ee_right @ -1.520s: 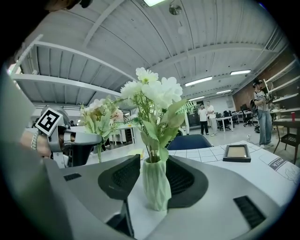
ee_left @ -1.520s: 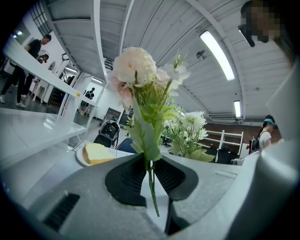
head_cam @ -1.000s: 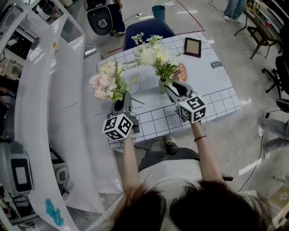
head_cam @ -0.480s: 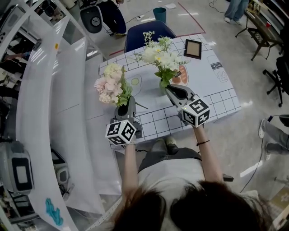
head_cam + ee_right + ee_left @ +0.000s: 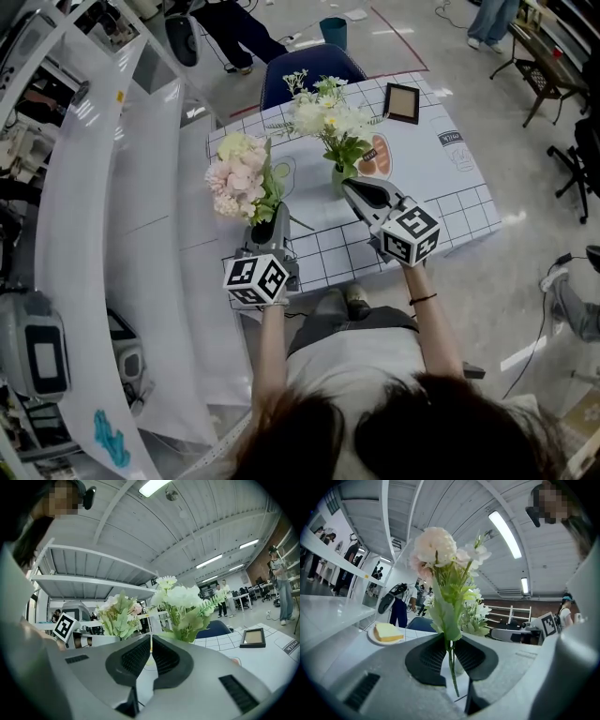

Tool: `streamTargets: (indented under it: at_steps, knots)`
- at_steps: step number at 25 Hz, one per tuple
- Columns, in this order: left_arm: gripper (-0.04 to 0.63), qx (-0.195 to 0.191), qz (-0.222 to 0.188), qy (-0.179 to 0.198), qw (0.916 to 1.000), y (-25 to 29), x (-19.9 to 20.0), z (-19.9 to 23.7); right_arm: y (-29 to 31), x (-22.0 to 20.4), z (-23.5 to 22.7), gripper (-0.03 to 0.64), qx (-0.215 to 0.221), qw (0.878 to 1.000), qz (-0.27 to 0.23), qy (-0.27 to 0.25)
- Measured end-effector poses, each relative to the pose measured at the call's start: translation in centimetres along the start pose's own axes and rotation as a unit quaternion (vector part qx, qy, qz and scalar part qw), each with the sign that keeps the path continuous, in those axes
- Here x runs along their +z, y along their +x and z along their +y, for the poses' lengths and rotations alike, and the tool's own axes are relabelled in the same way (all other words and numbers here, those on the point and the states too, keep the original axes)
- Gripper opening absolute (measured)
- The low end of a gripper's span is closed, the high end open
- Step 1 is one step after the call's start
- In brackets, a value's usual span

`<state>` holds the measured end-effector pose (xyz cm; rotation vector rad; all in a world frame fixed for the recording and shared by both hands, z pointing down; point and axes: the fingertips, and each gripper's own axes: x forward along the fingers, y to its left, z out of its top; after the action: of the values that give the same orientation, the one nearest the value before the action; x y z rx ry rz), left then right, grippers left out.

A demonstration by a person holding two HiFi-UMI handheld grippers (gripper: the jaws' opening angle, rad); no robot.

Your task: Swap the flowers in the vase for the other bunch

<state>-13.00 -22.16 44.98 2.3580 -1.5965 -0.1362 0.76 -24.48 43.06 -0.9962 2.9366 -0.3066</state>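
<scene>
Fingers of the right gripper (image 5: 350,187) are being closed on the white bunch (image 5: 328,117); removal from the vase (image 5: 337,177) is enabled. The pink bunch (image 5: 239,178) is grasped by the left gripper (image 5: 267,215).

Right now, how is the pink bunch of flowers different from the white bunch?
The pink bunch is pink and cream; the white bunch is white with a little yellow. The pink bunch is up off the table, its stems pinched in the left gripper; the white bunch stands in the vase on the table. Both point up and have green leaves.
</scene>
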Motion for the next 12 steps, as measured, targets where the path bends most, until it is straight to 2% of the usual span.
streamTargets:
  at_steps: [12]
  knots:
    - [0.06, 0.002, 0.0, 0.002, 1.0, -0.48, -0.14, -0.52, 0.12, 0.28, 0.55, 0.008, 0.026, 1.0, -0.006, 0.008]
